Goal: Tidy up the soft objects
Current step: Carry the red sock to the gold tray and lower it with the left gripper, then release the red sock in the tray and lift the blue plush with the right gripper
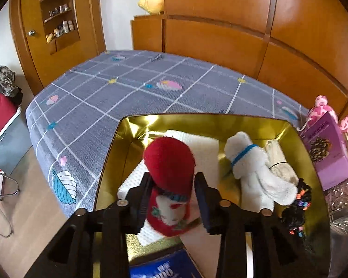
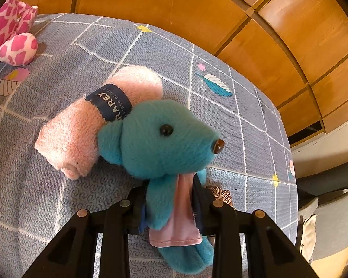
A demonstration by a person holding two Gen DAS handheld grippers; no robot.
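A red rolled sock with a white face pattern stands between the fingers of my left gripper, over a gold tin. The jaws stand a little apart from the sock, with a gap on its right side. In the tin lie a white knit cloth, a white sock roll with a blue stripe, a cream bundle and a black beaded hair tie. My right gripper is shut on the body of a teal plush toy with a pink scarf, above the bed.
The grey checked bed carries a rolled pink towel, a pink spotted plush and a scrunchie. A purple box stands right of the tin. A wooden headboard runs behind.
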